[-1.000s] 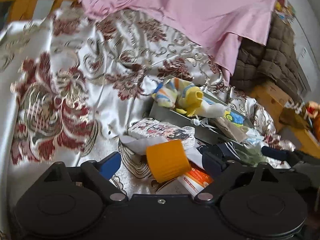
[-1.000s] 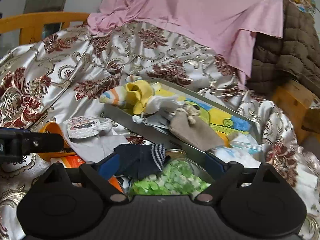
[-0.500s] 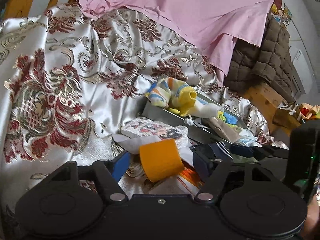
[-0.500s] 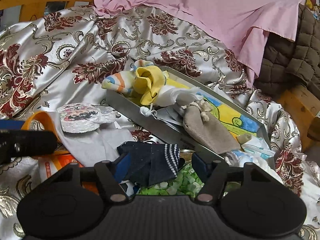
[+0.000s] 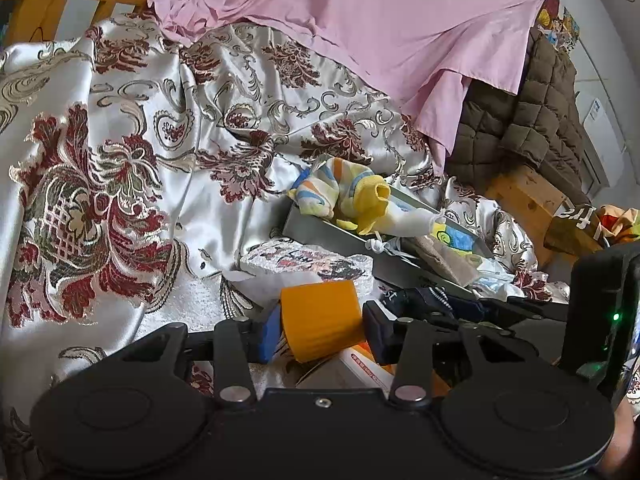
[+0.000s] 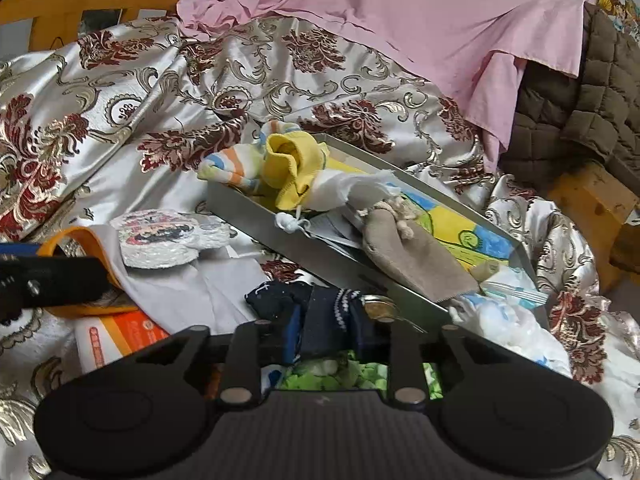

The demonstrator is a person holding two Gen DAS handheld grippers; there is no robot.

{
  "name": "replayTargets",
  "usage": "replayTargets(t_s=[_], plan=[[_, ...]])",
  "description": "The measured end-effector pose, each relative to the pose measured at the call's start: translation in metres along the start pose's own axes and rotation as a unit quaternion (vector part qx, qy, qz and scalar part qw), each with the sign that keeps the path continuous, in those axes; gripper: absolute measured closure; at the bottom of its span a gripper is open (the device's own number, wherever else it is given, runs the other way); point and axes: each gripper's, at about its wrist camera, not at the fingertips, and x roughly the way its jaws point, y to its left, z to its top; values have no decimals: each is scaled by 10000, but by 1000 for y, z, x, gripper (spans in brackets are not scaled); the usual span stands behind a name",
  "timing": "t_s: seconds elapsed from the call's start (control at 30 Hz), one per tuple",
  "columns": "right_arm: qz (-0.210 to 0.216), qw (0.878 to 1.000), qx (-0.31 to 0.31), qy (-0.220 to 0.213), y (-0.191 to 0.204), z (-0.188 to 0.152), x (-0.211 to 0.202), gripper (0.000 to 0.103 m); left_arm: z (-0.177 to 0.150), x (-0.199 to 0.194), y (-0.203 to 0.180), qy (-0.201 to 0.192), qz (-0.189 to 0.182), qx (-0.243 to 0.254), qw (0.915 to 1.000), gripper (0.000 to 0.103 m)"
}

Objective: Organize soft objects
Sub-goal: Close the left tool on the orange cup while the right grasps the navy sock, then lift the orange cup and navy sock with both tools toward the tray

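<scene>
An orange cup (image 5: 320, 320) lies on its side on the floral satin cloth. My left gripper (image 5: 322, 332) is closing, and its blue pads (image 5: 268, 336) touch both sides of the cup. A navy sock (image 6: 320, 316) with white dots is bunched in front of a metal tray (image 6: 256, 220). My right gripper (image 6: 332, 340) is closing on this sock, which fills the gap between the pads. In the tray lie a striped sock (image 6: 228, 164), a yellow sock (image 6: 292, 168), a white cloth (image 6: 340, 188) and a beige drawstring pouch (image 6: 412, 252). The left gripper's finger (image 6: 52, 280) crosses the right wrist view.
A pink sheet (image 5: 380, 28) and a brown quilt (image 5: 520, 120) lie behind the tray. A round glittery pad (image 6: 160, 240), a white cloth (image 6: 200, 288), an orange-white box (image 6: 120, 336) and a white plastic bag (image 6: 508, 320) crowd the near side. A wooden chair back (image 6: 80, 4) stands far left.
Both grippers' jaws have narrowed: the left onto the orange cup, the right onto the navy sock. The right gripper edged forward and down toward the sock.
</scene>
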Motion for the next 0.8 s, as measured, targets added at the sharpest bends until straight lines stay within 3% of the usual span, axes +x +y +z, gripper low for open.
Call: replayTargets(t_s=[0.17,0.8], plan=[[-150,9998,-94,-26,3,-1,-7,92,-1,-7,-8,-171,-25,267,9995,60],[-481,9984,-27,-295,-15,-17,-77,95,-2,-49,-40,-990,-171,1055,9893,60]])
